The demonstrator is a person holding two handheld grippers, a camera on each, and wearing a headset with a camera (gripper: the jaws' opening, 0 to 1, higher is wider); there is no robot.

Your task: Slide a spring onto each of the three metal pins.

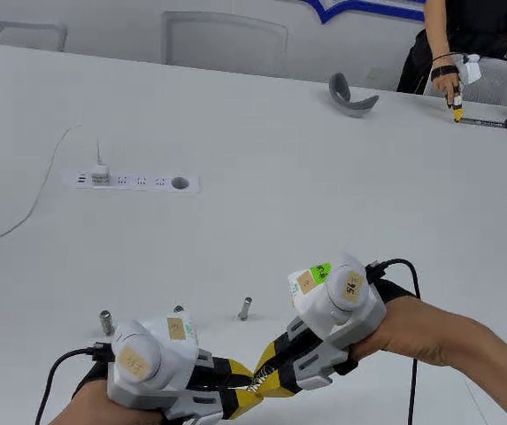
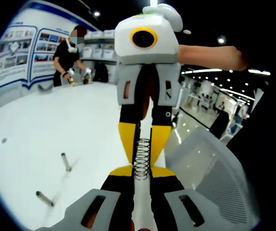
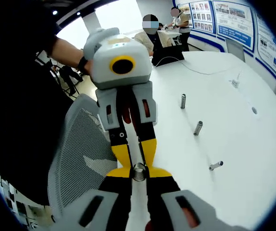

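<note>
**Inspection: spring (image 1: 257, 379) at the jaw tips**

Found spring at 6 o'clock of head view, just above table (image 1: 324, 195), where the tips of both grippers meet. Noted right gripper (image 1: 275, 382) narrow and pinched on spring, which is seen end-on between its yellow tips in right gripper view. Noted left gripper (image 1: 240, 398) also narrow, tips against spring's end. Cannot tell whether it grips.

Logged three pins from 10 to 12 o'clock of spring. Found left pin (image 1: 106, 321) and middle pin (image 1: 178, 309) ribbed as if coiled, and right pin (image 1: 245, 307) bare and leaning. Found middle pin's base hidden behind left gripper's housing.

Further out, recorded power strip (image 1: 134, 181) with plug (image 1: 100, 173) and cable (image 1: 32, 208) at 10 o'clock. Recorded grey curved band (image 1: 352, 97) at 1 o'clock and a person's hand (image 1: 449, 84) on table beyond it. Observed mesh chair (image 3: 85, 159) behind left gripper in right gripper view.
</note>
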